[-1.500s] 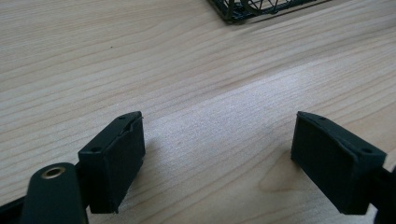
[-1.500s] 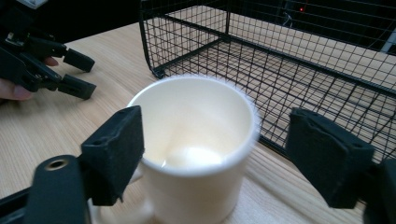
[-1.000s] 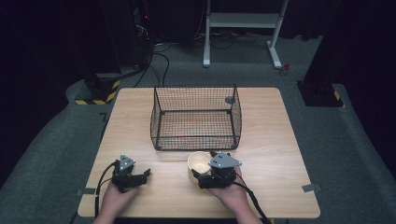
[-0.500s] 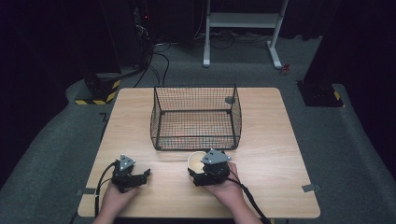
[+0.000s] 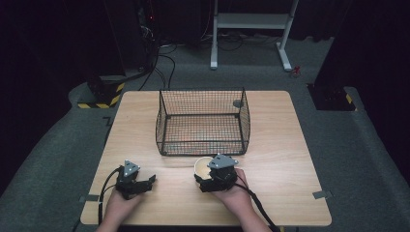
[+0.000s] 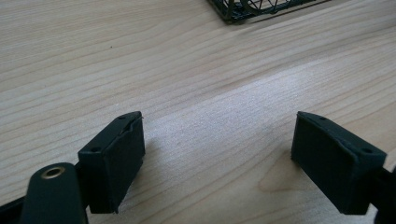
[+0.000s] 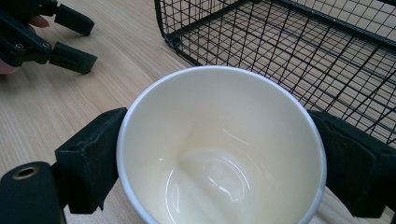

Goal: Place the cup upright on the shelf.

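The right gripper (image 5: 209,170) is sitting at the near middle of the wooden table (image 5: 280,145), its jaws standing on either side of a cream cup (image 5: 203,166). In the right gripper view the two pads are flanking the cup (image 7: 219,149) at its rim, touching or all but touching its wall, and the jaws have just been closing in on it with the cup between them. The cup is standing upright on the table, its mouth open and its inside bare.

Just beyond the cup, the black wire basket (image 5: 203,147) is standing with its near wall close to the cup's far rim, so room is lacking on that side; the basket's top is open. To the right of the cup the tabletop is running bare to the edge, and the near edge is lying just behind the person's right hand (image 5: 234,193).

The left gripper (image 5: 145,182) is resting on the near left of the table, well apart from the cup, its jaws spread wide and grasping nothing, with only bare wood between its pads (image 6: 119,163).
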`<action>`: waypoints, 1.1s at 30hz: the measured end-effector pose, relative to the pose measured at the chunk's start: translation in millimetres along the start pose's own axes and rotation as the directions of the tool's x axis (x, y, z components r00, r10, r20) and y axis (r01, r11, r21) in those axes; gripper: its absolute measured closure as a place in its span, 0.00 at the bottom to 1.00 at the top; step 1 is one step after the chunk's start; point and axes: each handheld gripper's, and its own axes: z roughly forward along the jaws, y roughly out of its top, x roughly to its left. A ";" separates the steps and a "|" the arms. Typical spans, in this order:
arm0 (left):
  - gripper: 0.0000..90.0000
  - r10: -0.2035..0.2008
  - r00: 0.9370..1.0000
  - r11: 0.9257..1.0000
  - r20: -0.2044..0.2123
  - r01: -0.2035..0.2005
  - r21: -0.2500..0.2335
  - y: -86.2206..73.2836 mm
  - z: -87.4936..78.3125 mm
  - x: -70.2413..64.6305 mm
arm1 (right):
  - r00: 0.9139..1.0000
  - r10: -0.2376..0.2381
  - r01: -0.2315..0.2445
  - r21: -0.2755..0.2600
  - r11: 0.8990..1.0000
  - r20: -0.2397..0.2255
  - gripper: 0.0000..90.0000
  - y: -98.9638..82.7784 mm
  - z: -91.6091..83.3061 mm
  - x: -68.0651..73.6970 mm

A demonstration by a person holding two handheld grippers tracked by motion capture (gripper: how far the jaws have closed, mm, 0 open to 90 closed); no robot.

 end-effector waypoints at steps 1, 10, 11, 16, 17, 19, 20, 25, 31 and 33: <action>0.20 0.000 1.000 1.000 0.000 0.000 0.000 0.0 0.0 0.0 | 1.000 0.003 -0.003 0.001 1.000 0.001 0.11 0.0 -0.2 0.2; 0.20 0.000 1.000 1.000 0.000 0.000 0.000 0.0 0.0 0.0 | 1.000 0.006 -0.006 0.005 1.000 -0.001 0.11 -0.5 -3.4 -2.9; 0.20 0.000 1.000 1.000 0.000 0.000 0.000 0.0 0.0 0.0 | 1.000 0.007 -0.007 0.005 1.000 -0.002 0.11 -0.6 -3.7 -2.8; 0.20 0.001 1.000 1.000 0.000 -0.001 0.000 0.0 0.0 0.1 | 1.000 0.004 -0.004 -0.014 1.000 0.009 0.12 0.0 -8.0 -3.1; 0.20 0.000 1.000 1.000 0.000 0.000 0.000 0.0 0.0 0.0 | 1.000 0.017 -0.016 -0.026 1.000 0.010 0.11 1.0 -11.0 -4.5; 0.20 0.000 1.000 1.000 0.000 0.000 0.000 0.0 0.0 0.0 | 1.000 0.019 -0.018 -0.033 0.999 0.012 0.11 1.5 -12.6 -5.5; 0.20 0.000 1.000 1.000 0.000 0.000 0.000 0.0 0.0 0.0 | 1.000 0.022 -0.022 -0.038 0.999 0.014 0.11 2.1 -14.3 -6.3; 0.20 0.001 1.000 1.000 0.001 -0.001 0.000 0.0 -0.1 0.0 | 0.999 0.030 -0.028 -0.070 0.997 0.033 0.11 5.7 -25.3 -10.6; 0.20 0.001 1.000 1.000 0.001 -0.001 0.000 0.0 -0.1 0.0 | 0.998 0.030 -0.025 -0.100 0.995 0.049 0.12 11.5 -36.9 -13.0; 0.20 0.002 1.000 1.000 0.002 -0.002 0.000 0.0 -0.1 0.0 | 0.998 0.030 -0.024 -0.111 0.993 0.059 0.12 14.6 -41.3 -13.7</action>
